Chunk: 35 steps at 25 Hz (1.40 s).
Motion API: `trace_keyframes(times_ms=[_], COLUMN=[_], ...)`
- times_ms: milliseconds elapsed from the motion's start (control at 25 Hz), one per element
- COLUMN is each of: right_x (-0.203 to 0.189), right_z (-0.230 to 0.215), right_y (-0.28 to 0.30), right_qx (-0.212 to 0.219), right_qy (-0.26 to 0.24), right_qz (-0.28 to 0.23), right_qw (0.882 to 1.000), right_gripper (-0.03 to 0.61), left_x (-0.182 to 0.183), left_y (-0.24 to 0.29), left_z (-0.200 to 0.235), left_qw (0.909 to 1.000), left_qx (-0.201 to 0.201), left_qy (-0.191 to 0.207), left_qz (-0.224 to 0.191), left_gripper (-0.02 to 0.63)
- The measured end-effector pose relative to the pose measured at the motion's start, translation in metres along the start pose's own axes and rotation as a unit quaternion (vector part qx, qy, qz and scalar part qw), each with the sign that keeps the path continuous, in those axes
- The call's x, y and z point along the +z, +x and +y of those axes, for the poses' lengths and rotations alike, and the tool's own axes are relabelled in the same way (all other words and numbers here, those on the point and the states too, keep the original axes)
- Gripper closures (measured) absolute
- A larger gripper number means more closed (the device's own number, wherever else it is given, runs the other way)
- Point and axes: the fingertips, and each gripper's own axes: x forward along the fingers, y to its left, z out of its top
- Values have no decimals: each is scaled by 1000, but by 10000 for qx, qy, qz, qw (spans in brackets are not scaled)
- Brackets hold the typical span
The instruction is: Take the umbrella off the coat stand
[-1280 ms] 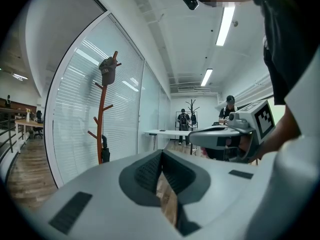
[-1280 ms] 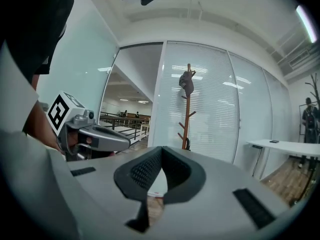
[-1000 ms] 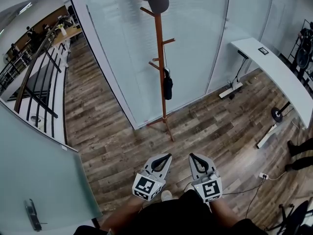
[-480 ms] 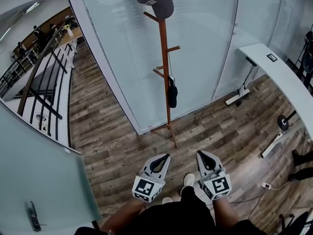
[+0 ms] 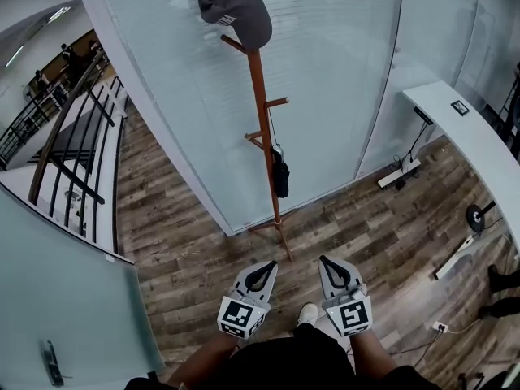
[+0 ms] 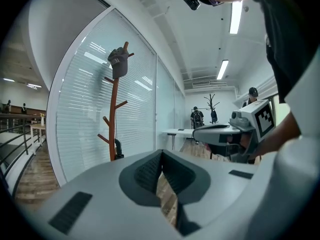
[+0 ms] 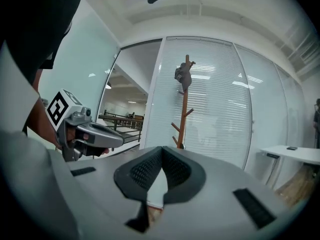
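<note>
Dark cap (image 5: 238, 10) up high; white desk (image 5: 479, 136) beside glass wall (image 5: 341, 71).

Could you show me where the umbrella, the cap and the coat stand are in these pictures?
umbrella (image 5: 280, 177): head view, middle of its black folded body.
cap (image 5: 240, 10): head view, on its dark crown.
coat stand (image 5: 258, 96): head view, on the wooden pole below the cap.

One coat stand (image 5: 262, 112), one umbrella (image 5: 280, 177), one cap (image 5: 237, 6), one white desk (image 5: 473, 132), two hand-held grippers (image 5: 266, 265) (image 5: 327, 260)
</note>
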Motion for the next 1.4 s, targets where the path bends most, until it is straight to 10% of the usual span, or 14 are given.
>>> trace_keyframes(times_ms=[240, 1400], right_x=[1, -33], right_z=[-27, -121], right_y=[26, 158], right_qx=[45, 374], right_qy=[-522, 305], right_qz=[-42, 39], right_qw=[9986, 9988], right_gripper=[572, 572], left_x=[10, 3], left_y=[31, 127], left_z=[11, 98], left_qw=[9994, 9945], left_qx=[225, 1006], left_qy=[-269, -293], left_qz=[-30, 81], left_gripper=[601, 601])
